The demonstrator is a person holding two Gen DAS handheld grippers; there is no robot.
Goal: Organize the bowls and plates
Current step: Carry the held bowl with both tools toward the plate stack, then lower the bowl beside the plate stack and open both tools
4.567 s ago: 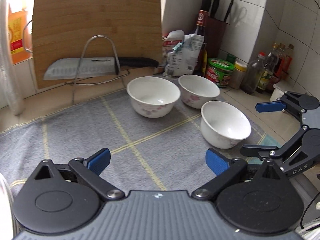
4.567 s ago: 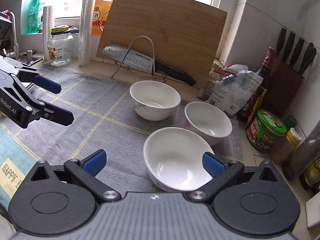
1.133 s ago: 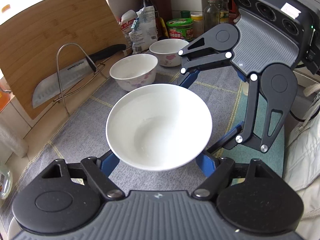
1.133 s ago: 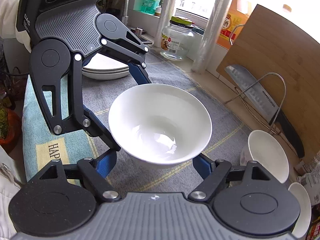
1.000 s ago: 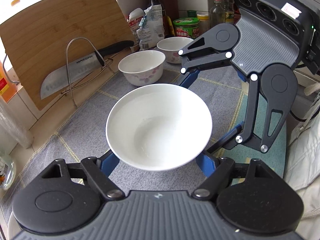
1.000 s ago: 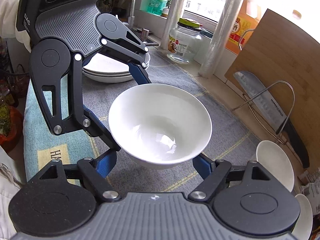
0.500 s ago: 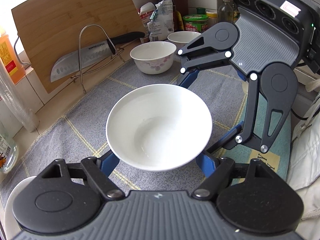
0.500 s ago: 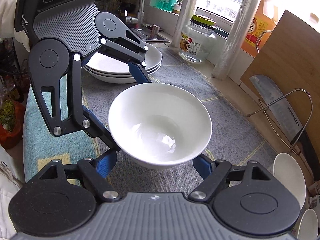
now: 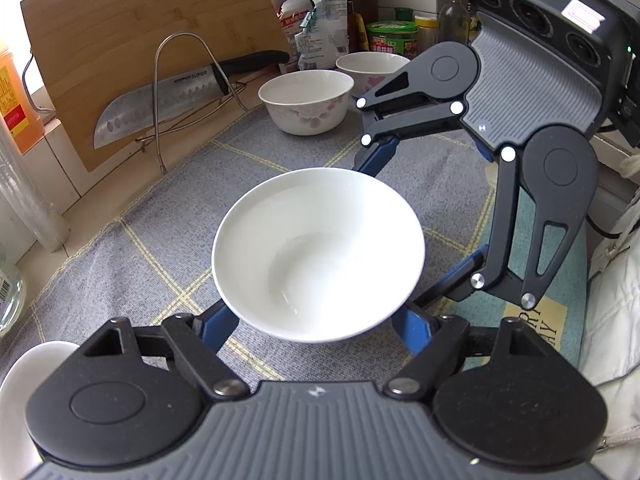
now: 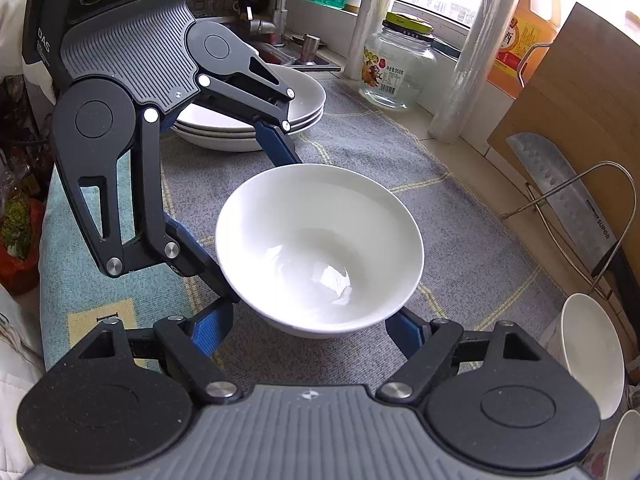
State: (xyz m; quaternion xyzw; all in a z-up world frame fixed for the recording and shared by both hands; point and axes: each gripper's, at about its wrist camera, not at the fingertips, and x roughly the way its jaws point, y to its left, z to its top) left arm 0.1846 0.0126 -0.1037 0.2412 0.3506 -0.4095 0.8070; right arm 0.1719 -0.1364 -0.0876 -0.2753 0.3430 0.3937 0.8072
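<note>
Plates (image 10: 248, 120) sit stacked at the left; both tools grip one white bowl (image 9: 318, 252) above the mat, left gripper (image 9: 316, 326) and right gripper (image 10: 308, 326) clamping its sides. Two floral bowls (image 9: 306, 100) wait, unsorted, further right.

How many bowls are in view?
3: a plain white bowl gripped by both grippers, a floral bowl near the knife rack, another bowl behind it. Others may be hidden.

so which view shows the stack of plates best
The right wrist view: the stack of plates sits behind the left tool, with its rims and three layers visible, though partly hidden by the tool's linkage. The left wrist view catches only a white sliver at its lower left edge.
</note>
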